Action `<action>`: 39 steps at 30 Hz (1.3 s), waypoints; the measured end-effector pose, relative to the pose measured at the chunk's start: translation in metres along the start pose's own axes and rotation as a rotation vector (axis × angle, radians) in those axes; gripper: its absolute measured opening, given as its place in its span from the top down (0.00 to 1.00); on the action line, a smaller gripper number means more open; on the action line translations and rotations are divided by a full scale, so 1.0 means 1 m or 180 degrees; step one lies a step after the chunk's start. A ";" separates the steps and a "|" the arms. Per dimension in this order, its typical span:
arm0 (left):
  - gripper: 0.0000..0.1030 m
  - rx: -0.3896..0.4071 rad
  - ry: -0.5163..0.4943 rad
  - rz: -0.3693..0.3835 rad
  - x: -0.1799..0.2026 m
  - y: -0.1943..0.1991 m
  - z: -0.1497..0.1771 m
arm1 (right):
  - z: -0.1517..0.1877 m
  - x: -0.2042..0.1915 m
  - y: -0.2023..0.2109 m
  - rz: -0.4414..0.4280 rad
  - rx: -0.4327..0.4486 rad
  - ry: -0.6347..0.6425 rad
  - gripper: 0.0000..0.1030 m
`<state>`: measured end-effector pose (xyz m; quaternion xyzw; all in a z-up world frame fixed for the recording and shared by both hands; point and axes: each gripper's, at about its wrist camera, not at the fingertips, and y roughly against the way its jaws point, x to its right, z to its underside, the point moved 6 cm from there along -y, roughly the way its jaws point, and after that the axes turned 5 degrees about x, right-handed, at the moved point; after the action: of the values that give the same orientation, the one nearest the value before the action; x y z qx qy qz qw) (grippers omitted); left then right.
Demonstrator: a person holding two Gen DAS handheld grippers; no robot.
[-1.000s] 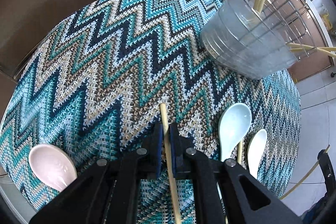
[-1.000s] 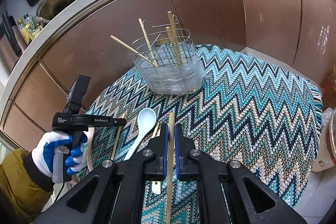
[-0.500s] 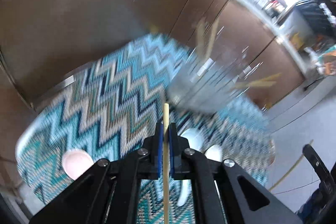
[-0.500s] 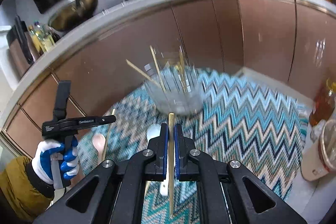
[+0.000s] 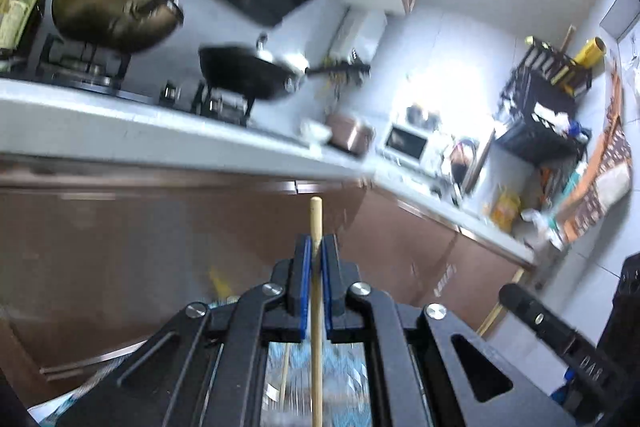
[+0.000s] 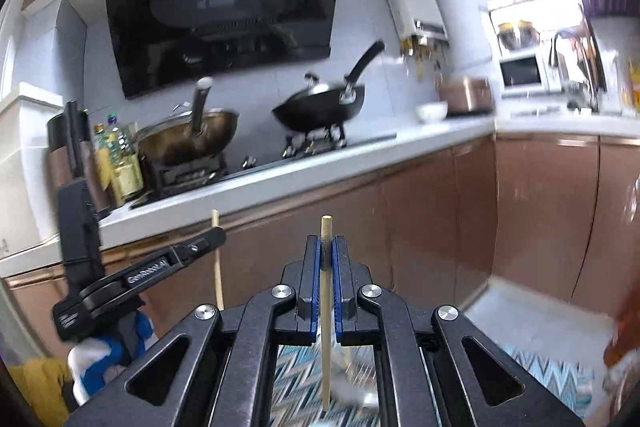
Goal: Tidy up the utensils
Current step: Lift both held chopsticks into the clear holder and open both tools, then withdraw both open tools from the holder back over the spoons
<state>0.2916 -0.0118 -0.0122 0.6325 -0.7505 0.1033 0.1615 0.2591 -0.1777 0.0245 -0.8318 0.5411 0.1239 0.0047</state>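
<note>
I have a chopstick in each tool. The left chopstick [image 5: 316,291] is pinched between the blue pads of the left gripper [image 5: 316,247], jaws drawn in narrow on the stick, with a short tip standing above the pads and the long remainder hanging below. The right chopstick [image 6: 326,307] sits the same way in the right gripper [image 6: 326,247], clamped tight, its upper end poking just past the fingertips. Each stick's long axis runs crosswise to the line its gripper points along: near upright, one end to the ceiling, the other down toward the zigzag cloth [image 6: 296,379] on the table, which I glimpse only through the tool frames.

I read the grip near the top end as deliberate: it leaves most of each stick free below, so the lower end can lead into a holder. No holder shows in either view now; both cameras look level at the brown cabinets [image 6: 432,227] and the counter [image 6: 320,163] with its black wok [image 6: 320,107].

In the right view the left tool and its gloved hand [image 6: 104,351] sit near the left edge, well clear of my right one.
</note>
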 end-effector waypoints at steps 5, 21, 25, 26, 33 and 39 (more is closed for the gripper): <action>0.95 0.0255 -0.0095 -0.0159 0.008 -0.046 0.017 | 0.012 0.021 -0.042 0.0126 0.0101 0.0075 0.94; 0.68 -0.0038 -0.0363 -0.0335 0.006 -0.099 0.104 | 0.087 0.050 -0.078 0.0363 -0.0312 0.0136 0.91; 0.65 -0.0087 -0.0442 -0.0287 0.012 -0.074 0.088 | 0.077 0.045 -0.063 0.0391 -0.0312 0.0084 0.83; 0.64 -0.0094 -0.0465 -0.0276 0.013 -0.065 0.081 | 0.073 0.042 -0.057 0.0403 -0.0295 0.0089 0.82; 0.61 -0.0062 -0.0713 -0.0199 0.021 0.012 0.029 | 0.039 0.019 0.002 0.0490 -0.0153 0.0127 0.74; 0.56 0.0022 -0.1059 -0.0143 0.029 0.089 -0.015 | 0.013 0.002 0.066 0.0563 -0.0030 0.0077 0.68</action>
<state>0.2014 -0.0169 0.0166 0.6580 -0.7522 -0.0038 0.0351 0.1973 -0.2050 0.0195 -0.7821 0.6119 0.1164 -0.0167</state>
